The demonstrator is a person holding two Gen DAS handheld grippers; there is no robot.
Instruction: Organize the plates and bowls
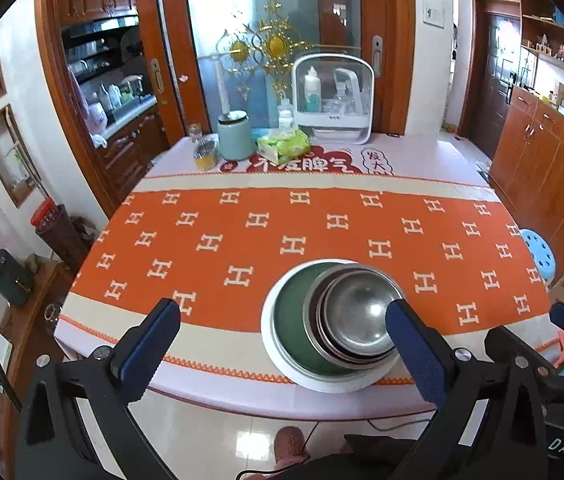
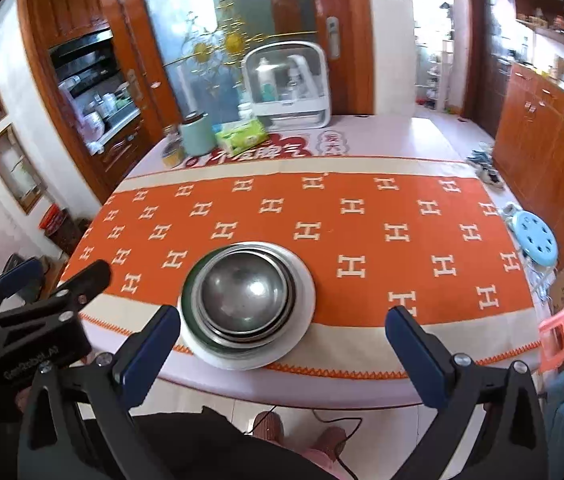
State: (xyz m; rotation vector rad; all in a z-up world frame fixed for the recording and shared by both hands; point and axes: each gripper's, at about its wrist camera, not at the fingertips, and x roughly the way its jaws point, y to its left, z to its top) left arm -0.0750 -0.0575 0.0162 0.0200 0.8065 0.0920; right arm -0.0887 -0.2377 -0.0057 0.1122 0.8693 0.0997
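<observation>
near the table's front edge, on the orange cloth (image 2: 361,240), sits one stack: steel bowls (image 2: 246,294) nested in a green bowl (image 1: 293,316) on a white plate (image 2: 305,304). left gripper (image 1: 282,320) & right gripper (image 2: 282,322) both spread wide, empty, hanging just off the edge. looks basically done; bowl count unclear, maybe 3. nothing else loose to sort.

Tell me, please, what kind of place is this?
Probably a home dining room: a table under an orange H-patterned cloth, a wooden cabinet with glassware, and stacked steel bowls on a white plate.
</observation>
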